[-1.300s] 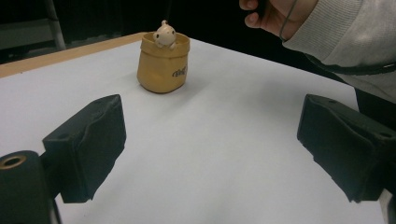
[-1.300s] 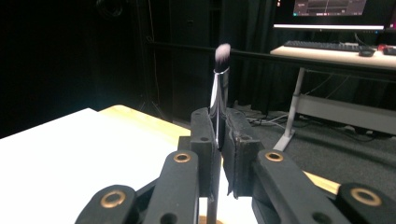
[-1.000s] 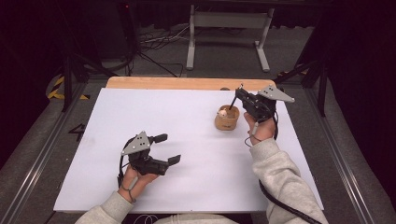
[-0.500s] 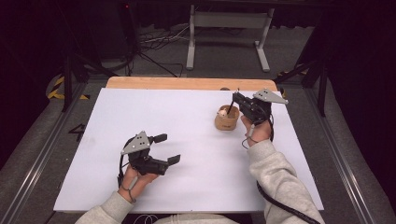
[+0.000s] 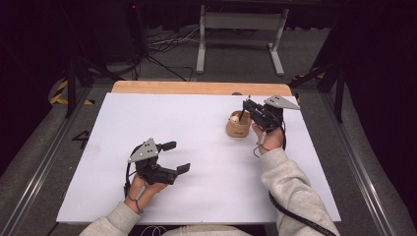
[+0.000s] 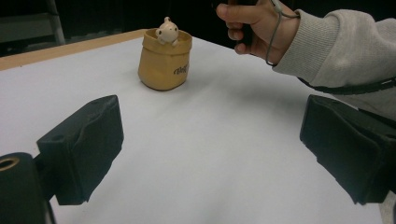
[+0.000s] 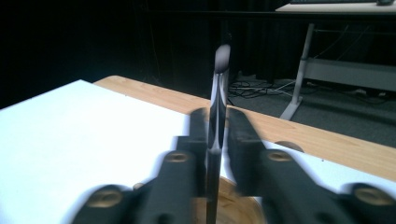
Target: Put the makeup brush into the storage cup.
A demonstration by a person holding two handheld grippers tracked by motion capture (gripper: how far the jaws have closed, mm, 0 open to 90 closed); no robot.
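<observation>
In the high view, the small tan sack-shaped pot [image 5: 238,127] stands right of centre on the white sheet [image 5: 196,147] that covers the table, with a little cream figurine [image 5: 235,118] peeping over its rim; in the left gripper view the same pot [image 6: 165,59] sits in the upper middle of the frame with the figurine [image 6: 167,31] at its top edge. The right gripper [image 5: 252,112] hangs just above and to the right of the pot, in the upper right part of the sheet, the hand [image 5: 268,140] behind it and a grey sleeve [image 5: 290,187] running down to the bottom right of the frame. Its jaws have just been opening, and in the right gripper view a thin dark upright stick with a rounded tip [image 7: 217,116] stands in the narrow gap between them; the picture is blurred there, and the pads appear to have let go of it rather than pinch it. The stick's lower end drops toward the pot's wooden-looking rim [image 7: 233,205] at the bottom centre. The left gripper [image 5: 174,157] rests low over the sheet in the lower left of the high view, well apart from the pot, its jaws spread wide with nothing between them.
</observation>
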